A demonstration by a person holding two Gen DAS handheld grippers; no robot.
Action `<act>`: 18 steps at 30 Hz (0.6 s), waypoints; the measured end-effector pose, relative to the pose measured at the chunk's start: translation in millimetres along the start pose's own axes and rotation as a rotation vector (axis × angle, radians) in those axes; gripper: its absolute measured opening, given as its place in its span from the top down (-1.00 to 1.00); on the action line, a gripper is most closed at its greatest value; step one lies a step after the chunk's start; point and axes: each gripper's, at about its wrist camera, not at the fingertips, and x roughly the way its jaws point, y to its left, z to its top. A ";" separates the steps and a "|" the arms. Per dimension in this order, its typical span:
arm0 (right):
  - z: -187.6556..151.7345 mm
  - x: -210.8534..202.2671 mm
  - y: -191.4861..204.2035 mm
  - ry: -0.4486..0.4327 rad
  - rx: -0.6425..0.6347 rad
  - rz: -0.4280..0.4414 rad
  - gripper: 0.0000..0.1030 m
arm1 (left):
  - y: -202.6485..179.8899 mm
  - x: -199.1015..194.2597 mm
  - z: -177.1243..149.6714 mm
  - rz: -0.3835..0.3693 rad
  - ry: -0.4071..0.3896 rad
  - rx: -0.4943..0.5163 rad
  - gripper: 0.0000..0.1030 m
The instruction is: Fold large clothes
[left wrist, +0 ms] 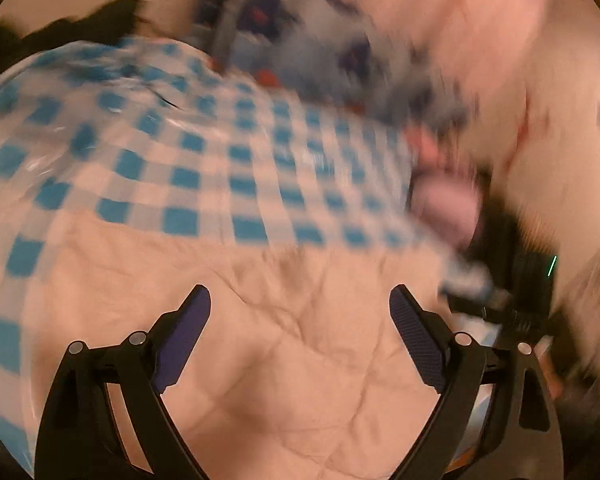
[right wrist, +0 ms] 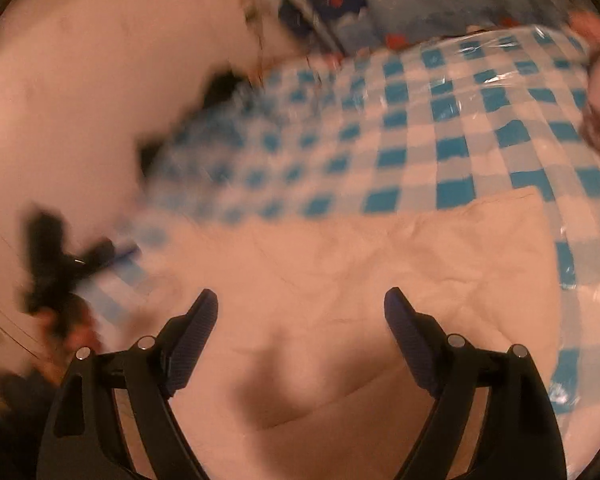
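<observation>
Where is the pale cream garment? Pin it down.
In both wrist views the pale cream garment lies flat in the lower middle, on the blue-and-white checked plastic cloth, beneath open grippers.

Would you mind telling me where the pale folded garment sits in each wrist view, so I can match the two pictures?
Left wrist view: the pale garment fills the lower middle, under the open left gripper, nothing between its fingers.
Right wrist view: the pale garment spreads across the lower middle and right, beneath the open right gripper.
Shared landmark: the blue checked cloth lying beyond the garment.
</observation>
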 end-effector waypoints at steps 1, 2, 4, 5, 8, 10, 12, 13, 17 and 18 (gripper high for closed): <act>-0.9 19.5 2.2 0.037 -0.026 -0.050 -0.59 | -6.8 17.8 -1.6 0.036 0.037 0.033 -0.67; -2.0 33.0 0.4 0.063 -0.039 -0.100 -0.59 | -11.4 43.7 -2.3 0.102 0.088 0.072 -0.58; -2.5 64.1 -12.0 0.111 -0.055 -0.194 -0.59 | -3.7 85.3 -5.1 0.197 0.168 0.084 -0.53; 0.5 79.4 -21.5 0.133 -0.037 -0.221 -0.59 | 9.0 105.2 -5.3 0.227 0.203 0.046 -0.53; 11.4 97.8 -42.6 0.148 0.003 -0.252 -0.59 | 43.1 137.5 -0.7 0.244 0.248 -0.086 -0.53; 20.5 116.1 -46.2 0.186 -0.012 -0.290 -0.60 | 53.4 150.9 4.5 0.276 0.273 -0.125 -0.52; 25.1 123.4 -45.4 0.223 -0.019 -0.315 -0.60 | 51.4 156.5 6.4 0.293 0.301 -0.111 -0.52; 27.4 119.6 -44.3 0.227 -0.004 -0.313 -0.59 | 49.7 148.0 8.3 0.283 0.303 -0.111 -0.50; 35.0 71.8 -29.1 0.070 -0.013 -0.306 -0.63 | 54.8 80.8 19.9 0.289 0.163 -0.141 -0.51; 36.7 68.1 -29.0 0.055 -0.024 -0.326 -0.64 | 61.1 65.3 20.8 0.334 0.131 -0.127 -0.51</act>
